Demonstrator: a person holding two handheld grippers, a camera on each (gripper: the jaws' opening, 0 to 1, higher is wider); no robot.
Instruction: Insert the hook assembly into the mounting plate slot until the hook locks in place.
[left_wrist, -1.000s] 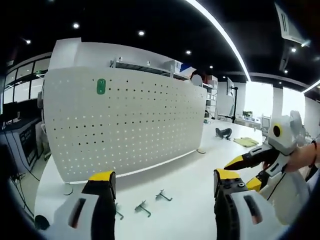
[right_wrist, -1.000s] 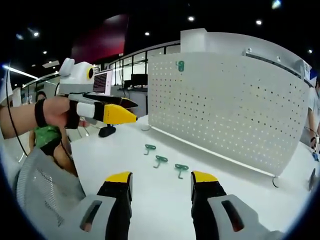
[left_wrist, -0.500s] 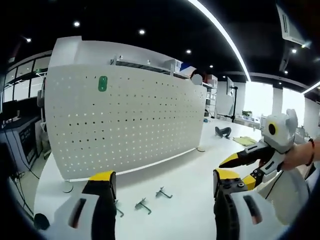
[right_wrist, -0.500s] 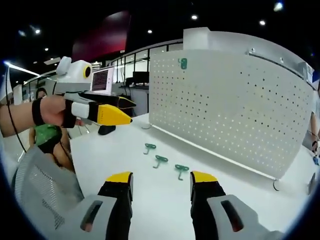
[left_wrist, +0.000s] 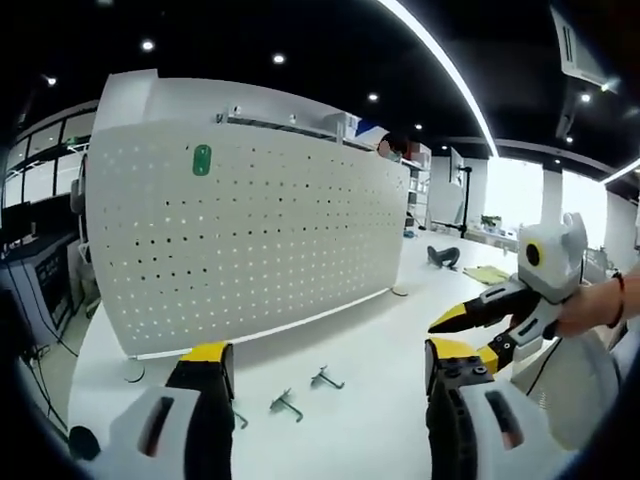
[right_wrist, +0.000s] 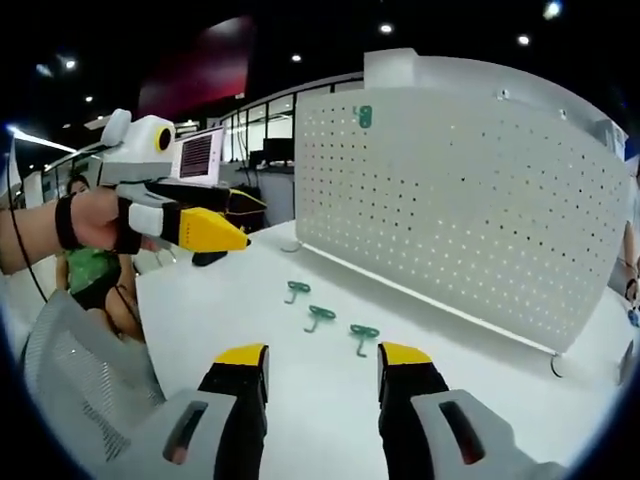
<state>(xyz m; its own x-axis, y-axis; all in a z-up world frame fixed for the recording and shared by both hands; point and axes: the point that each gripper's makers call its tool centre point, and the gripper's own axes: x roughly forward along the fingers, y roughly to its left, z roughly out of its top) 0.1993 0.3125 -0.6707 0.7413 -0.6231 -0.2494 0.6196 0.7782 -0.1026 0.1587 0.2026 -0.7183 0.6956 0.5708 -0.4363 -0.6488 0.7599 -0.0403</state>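
The left gripper hangs above the white table with its jaws spread and nothing between them; the right gripper is likewise released and empty. Three green hooks lie in a row on the table just ahead of the right jaws, apart from each other. Beyond them stands the white pegboard mounting plate, upright, bearing a green tag near its top. In the left gripper view the hooks lie between the jaws, the plate behind
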